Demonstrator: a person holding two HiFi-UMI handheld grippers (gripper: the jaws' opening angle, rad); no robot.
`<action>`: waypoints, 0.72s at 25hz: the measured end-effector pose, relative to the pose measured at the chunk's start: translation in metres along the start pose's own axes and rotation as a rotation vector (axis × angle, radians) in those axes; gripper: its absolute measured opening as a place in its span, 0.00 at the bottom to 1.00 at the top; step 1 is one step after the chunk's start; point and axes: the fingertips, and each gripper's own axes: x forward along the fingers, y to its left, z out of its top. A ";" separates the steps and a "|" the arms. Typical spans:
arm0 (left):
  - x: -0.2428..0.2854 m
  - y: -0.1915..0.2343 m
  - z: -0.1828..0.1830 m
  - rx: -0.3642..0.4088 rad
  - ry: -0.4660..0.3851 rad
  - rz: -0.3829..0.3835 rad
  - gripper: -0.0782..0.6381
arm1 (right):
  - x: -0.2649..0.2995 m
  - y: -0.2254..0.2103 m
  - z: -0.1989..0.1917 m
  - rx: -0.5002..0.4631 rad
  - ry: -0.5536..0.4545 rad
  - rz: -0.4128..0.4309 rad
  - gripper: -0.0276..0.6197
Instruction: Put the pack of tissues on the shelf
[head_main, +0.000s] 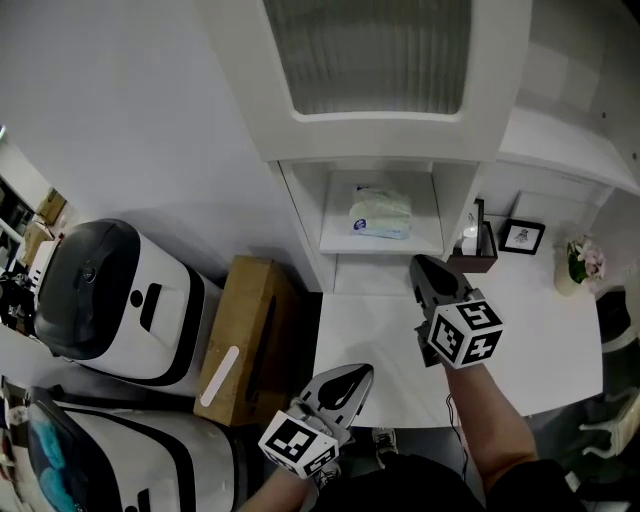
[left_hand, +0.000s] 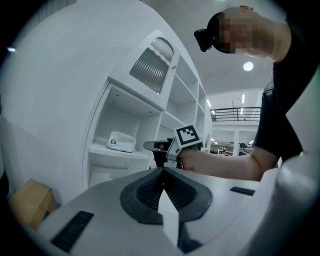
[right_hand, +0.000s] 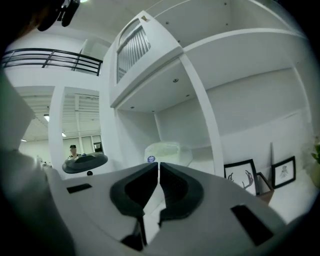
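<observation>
The pack of tissues (head_main: 380, 214) lies flat on the shelf (head_main: 340, 243) inside the open cubby. It sits near the middle of the board, clear of both side walls and well back from the front edge, so the placing looks done. The step in hand seems to be getting clear without disturbing it. The right gripper (head_main: 428, 268) hangs just in front of the shelf's front edge, over the white desk (head_main: 370, 340). Its jaws are pressed together with nothing between them, and they point at the pack without touching it. The left gripper (head_main: 352, 378) hangs low near the person's body, well away from the shelf, its jaws likewise together and empty. To finish well, the right gripper should draw straight back along the line it points. It should stay level and above the desk, with the jaws together so no finger catches the soft wrapper. The dark holder (head_main: 478, 250) and the picture frame (head_main: 521, 236) stand close on its right, so any sideways swing is better made toward the open middle of the desk. The left gripper has nothing to do and is best left low.
</observation>
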 end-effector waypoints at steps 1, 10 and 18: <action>-0.001 -0.001 0.001 0.004 0.000 -0.002 0.12 | -0.005 0.007 -0.002 -0.002 0.004 0.021 0.06; -0.024 -0.005 0.014 0.030 -0.023 -0.002 0.12 | -0.055 0.072 -0.031 -0.020 0.061 0.156 0.05; -0.059 -0.029 0.010 0.038 0.001 -0.061 0.12 | -0.100 0.113 -0.049 0.036 0.072 0.173 0.05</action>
